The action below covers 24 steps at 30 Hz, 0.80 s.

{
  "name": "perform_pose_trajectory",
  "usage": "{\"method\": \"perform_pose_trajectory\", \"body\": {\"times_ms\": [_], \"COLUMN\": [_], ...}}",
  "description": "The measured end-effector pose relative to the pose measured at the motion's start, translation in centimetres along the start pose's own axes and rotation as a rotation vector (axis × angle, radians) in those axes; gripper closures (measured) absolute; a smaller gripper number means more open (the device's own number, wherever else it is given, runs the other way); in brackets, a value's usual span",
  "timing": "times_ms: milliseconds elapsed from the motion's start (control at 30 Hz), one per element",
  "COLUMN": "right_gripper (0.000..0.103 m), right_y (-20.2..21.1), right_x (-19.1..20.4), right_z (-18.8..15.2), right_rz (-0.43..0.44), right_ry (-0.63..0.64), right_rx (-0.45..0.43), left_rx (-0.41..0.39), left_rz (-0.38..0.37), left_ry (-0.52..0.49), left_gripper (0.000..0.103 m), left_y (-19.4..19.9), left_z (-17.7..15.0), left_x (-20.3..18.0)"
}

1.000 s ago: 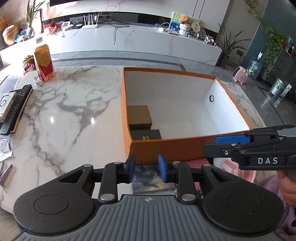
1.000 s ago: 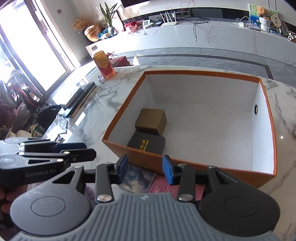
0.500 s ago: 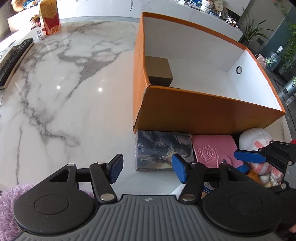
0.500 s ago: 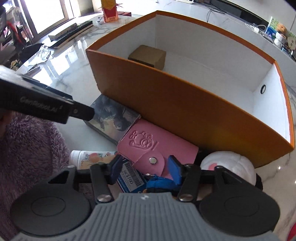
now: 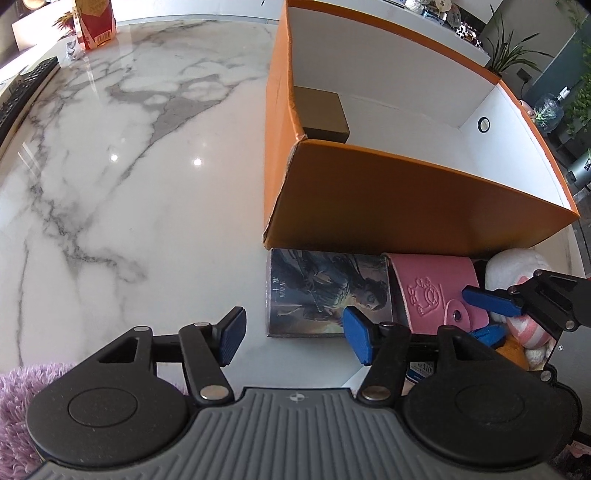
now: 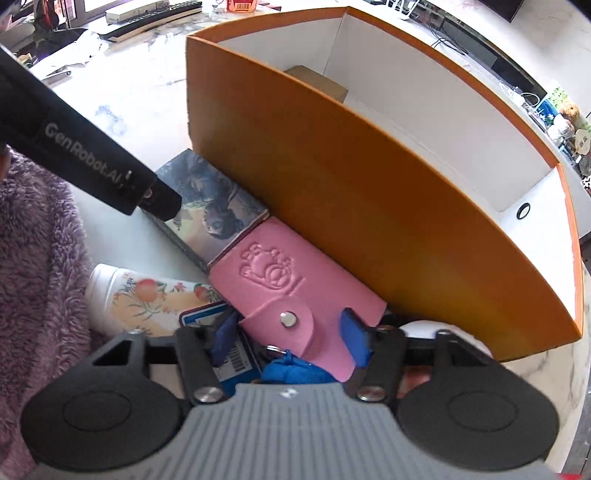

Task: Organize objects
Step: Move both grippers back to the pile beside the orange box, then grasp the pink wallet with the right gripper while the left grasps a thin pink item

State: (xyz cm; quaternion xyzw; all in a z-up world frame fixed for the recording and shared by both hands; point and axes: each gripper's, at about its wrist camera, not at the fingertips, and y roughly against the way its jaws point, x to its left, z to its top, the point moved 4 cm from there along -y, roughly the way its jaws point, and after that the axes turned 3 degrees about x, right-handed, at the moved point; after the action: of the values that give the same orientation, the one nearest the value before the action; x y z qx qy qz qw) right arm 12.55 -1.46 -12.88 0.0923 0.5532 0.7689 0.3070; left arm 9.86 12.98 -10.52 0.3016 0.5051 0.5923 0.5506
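Observation:
An orange box (image 5: 406,192) with a white inside stands on the marble table and holds a brown box (image 5: 321,110). In front of it lie an illustrated book (image 5: 325,291), a pink snap wallet (image 5: 432,291) and a white and pink plush (image 5: 517,269). My left gripper (image 5: 293,338) is open just above the book's near edge. My right gripper (image 6: 286,339) is open with its jaws either side of the pink wallet's (image 6: 291,291) snap end. It also shows at the right of the left wrist view (image 5: 491,301).
A floral white tube (image 6: 147,295), a blue barcode card (image 6: 236,354) and a blue cloth item (image 6: 295,369) lie under my right gripper. A purple fluffy sleeve (image 6: 33,277) is on the left. A red carton (image 5: 94,22) and a remote (image 5: 26,85) lie far left.
Both grippers have dropped from above the box down to the items in front of it. The left jaws have opened wider. The right gripper has closed in around the pink wallet.

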Motion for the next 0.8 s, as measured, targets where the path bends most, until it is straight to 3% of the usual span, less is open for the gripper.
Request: {"method": "perform_pose_trajectory", "body": {"times_ms": [67, 133, 267, 333, 433, 500, 600, 800], "right_gripper": [0.06, 0.06, 0.061, 0.061, 0.061, 0.061, 0.061, 0.061], "right_y": [0.3, 0.7, 2.0, 2.9, 3.8, 3.9, 4.2, 3.6], "right_x": [0.4, 0.6, -0.6, -1.2, -1.9, -1.3, -0.9, 0.6], "right_z": [0.0, 0.1, 0.6, 1.1, 2.0, 2.0, 2.3, 2.5], "right_rz": [-0.012, -0.023, 0.035, 0.081, 0.168, 0.191, 0.196, 0.218], "right_ry": [0.029, 0.041, -0.022, -0.051, -0.094, -0.093, -0.093, -0.082], "right_rx": [-0.008, -0.015, -0.039, -0.06, -0.085, -0.092, -0.105, -0.111], "left_rx": [-0.002, -0.01, -0.033, -0.037, -0.043, -0.049, -0.028, 0.027], "left_rz": [0.0, -0.004, -0.036, -0.088, -0.208, -0.224, -0.194, -0.255], "left_ry": [-0.004, -0.007, -0.004, 0.022, 0.087, 0.119, 0.143, 0.278], "left_gripper": [0.035, 0.036, 0.038, 0.045, 0.045, 0.05, 0.05, 0.041], "left_y": [0.2, 0.5, 1.7, 2.4, 3.4, 3.7, 3.2, 2.2], "left_z": [-0.1, -0.2, -0.2, -0.2, 0.1, 0.4, 0.7, 0.5], "left_x": [-0.1, -0.1, -0.3, -0.4, -0.8, -0.8, -0.5, 1.4]}}
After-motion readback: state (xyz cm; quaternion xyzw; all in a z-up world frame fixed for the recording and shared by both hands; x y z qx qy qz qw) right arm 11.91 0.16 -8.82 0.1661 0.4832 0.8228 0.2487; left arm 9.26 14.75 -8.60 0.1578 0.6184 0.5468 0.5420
